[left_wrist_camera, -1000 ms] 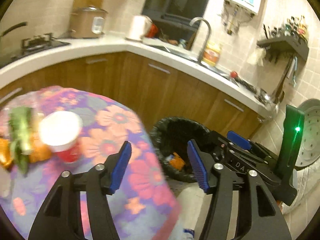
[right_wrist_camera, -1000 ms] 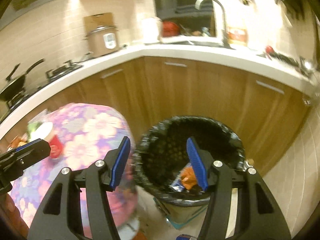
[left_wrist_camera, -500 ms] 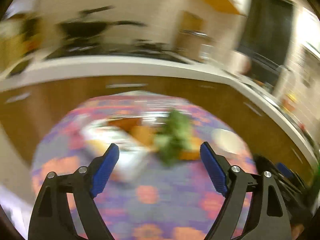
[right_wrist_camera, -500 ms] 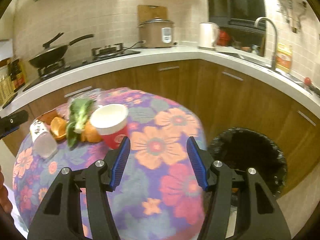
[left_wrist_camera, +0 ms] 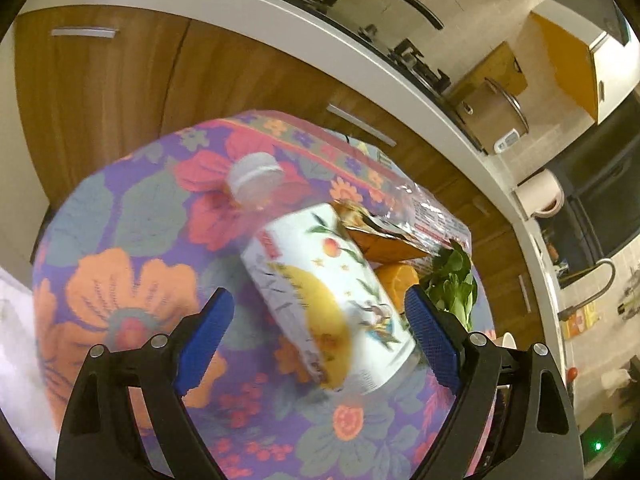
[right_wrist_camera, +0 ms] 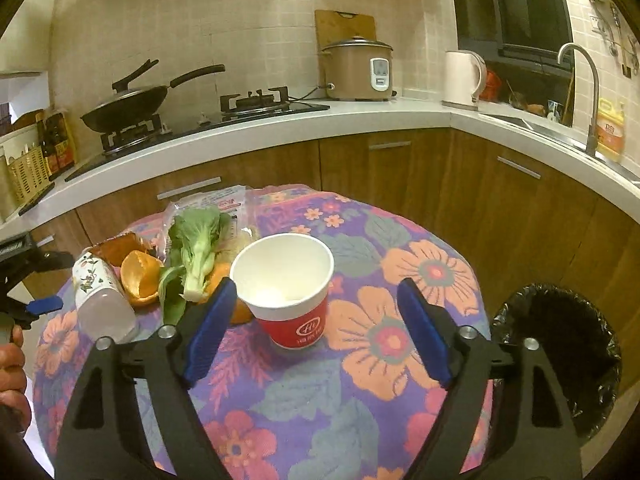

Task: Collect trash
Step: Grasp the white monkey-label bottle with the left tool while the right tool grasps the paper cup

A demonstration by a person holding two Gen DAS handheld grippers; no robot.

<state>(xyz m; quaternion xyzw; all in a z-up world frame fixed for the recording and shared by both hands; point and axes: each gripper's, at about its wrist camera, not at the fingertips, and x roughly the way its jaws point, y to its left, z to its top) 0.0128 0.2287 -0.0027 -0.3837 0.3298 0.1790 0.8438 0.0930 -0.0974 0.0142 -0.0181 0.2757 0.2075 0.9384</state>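
Left gripper (left_wrist_camera: pixel 318 330): jaws spread wide, just been opening, plastic bottle (left_wrist_camera: pixel 320 300) lying between blue pads, untouched. Beside bottle: orange peel (right_wrist_camera: pixel 140 276), bok choy (right_wrist_camera: pixel 196 252), all on floral tablecloth (right_wrist_camera: pixel 360 400). Right gripper (right_wrist_camera: pixel 316 330): jaws spread, just been opening, red paper cup (right_wrist_camera: pixel 288 288) upright between pads, no contact. Black-lined trash bin (right_wrist_camera: pixel 560 360) far right, on floor beside table.

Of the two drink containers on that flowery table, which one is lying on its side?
The plastic bottle with the white flower-printed label, at the left by the orange peel. It lies flat on the cloth, while the red and white paper cup stands upright, mouth open upward.
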